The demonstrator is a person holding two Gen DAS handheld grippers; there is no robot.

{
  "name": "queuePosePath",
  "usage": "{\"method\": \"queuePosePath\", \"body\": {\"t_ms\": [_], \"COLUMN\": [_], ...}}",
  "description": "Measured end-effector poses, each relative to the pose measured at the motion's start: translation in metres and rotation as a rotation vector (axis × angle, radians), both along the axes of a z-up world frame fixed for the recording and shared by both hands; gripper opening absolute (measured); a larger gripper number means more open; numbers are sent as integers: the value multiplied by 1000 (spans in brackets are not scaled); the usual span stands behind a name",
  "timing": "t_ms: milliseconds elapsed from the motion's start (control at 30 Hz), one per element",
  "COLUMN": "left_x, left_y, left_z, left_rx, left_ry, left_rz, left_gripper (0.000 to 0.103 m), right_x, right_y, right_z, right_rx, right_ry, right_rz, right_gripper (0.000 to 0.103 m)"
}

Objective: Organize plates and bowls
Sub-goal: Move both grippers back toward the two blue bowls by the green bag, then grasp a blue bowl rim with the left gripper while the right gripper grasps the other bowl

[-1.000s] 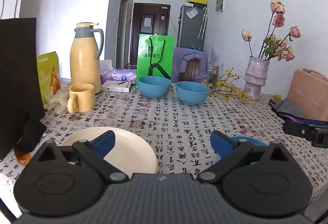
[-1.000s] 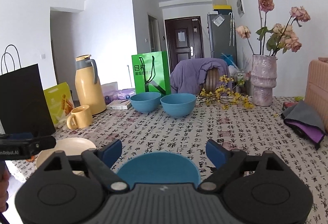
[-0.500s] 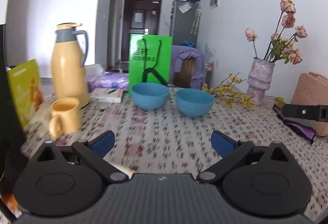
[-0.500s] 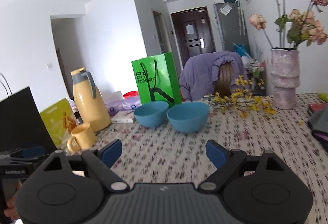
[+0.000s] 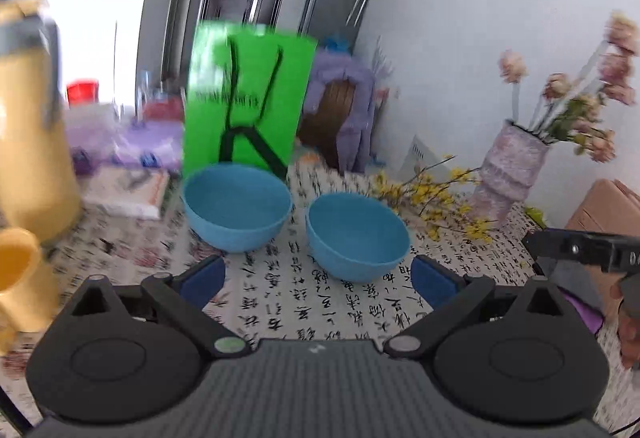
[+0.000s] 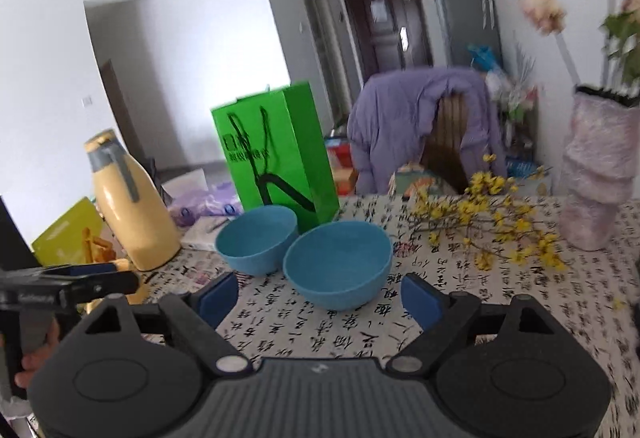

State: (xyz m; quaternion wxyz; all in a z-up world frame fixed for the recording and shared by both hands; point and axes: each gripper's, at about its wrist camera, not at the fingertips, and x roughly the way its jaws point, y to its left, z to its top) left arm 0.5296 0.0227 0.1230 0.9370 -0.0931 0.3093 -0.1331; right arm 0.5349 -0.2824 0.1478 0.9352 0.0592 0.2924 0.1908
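Left gripper (image 5: 316, 276): fingers apart, nothing between the blue pads; only patterned bench cloth shows in the gap.
Right gripper (image 6: 320, 294): fingers spread wide, empty; the near bowl sits just beyond the gap at 12 o'clock, not touched.
Right bowl (image 6: 337, 264): blue, upright on the bench, just past the right gripper's tips; in the left wrist view it stands at 1 o'clock from that gripper's gap (image 5: 357, 236).
Left bowl (image 6: 256, 239): blue, upright, at 10 o'clock from the right bowl; whether their rims touch cannot be told. In the left wrist view it lies at 11 o'clock (image 5: 237, 207).
Bench (image 6: 460, 318): covered in a white cloth printed with black characters.
Green bag (image 6: 276, 161): stands upright right behind the two bowls.
Yellow flask (image 6: 128, 213): at 9 o'clock from the bowls, upright.
Vase (image 6: 596, 173): far right, at 3 o'clock, with yellow blossom twigs (image 6: 492, 222) lying beside it.
Mug (image 5: 20, 278): yellow, blurred, at the left edge.
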Motion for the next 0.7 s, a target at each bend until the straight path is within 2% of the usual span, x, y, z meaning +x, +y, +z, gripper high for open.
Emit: {"method": "queuePosePath", "body": {"t_ms": [67,133,167,233,300,400,467,500,600,633,667,700], "left_x": [37,73,91,117,136,156,161,164,167,167,167,168], "left_y": [-8,-15,-18,-28,-39,-49,-57,-61,-69,-69,-69,-67], "left_z": [-11,-26,-35,-51,-63,-77,-82,-84,-88,-88,-88,-88], "left_rx": [10,4,-9,-24,8,1,-3,9,39,41,39,33], "left_ry": [31,68,105,146,146,187,184,183,187,183,183,187], "left_rz": [-45,-44,-31,-38,-59,-69,-87,-85,-73,-66,-62,-58], "left_gripper": [92,79,69,65,56,51,48,46,27,26,24,19], "right_x": [36,68,85,113,137,159,169,173,181,182,182,182], "right_y": [-1,0,2,4,8,11,10,10,10,9,9,7], "right_z": [-10,-23,-31,-47,-65,-90,-103,-110,-124,-127,-128,-128], "right_rx": [1,-1,-3,-15,-31,-45,-33,-26,-18,-23,-26,-27], "right_ry": [47,80,98,129,144,190,214,226,255,250,244,240], "right_rz": [6,9,3,-15,-39,-45,-48,-48,-53,-64,-71,-79], "right_gripper": [88,86,84,77,70,60,55,46,34,32,25,25]}}
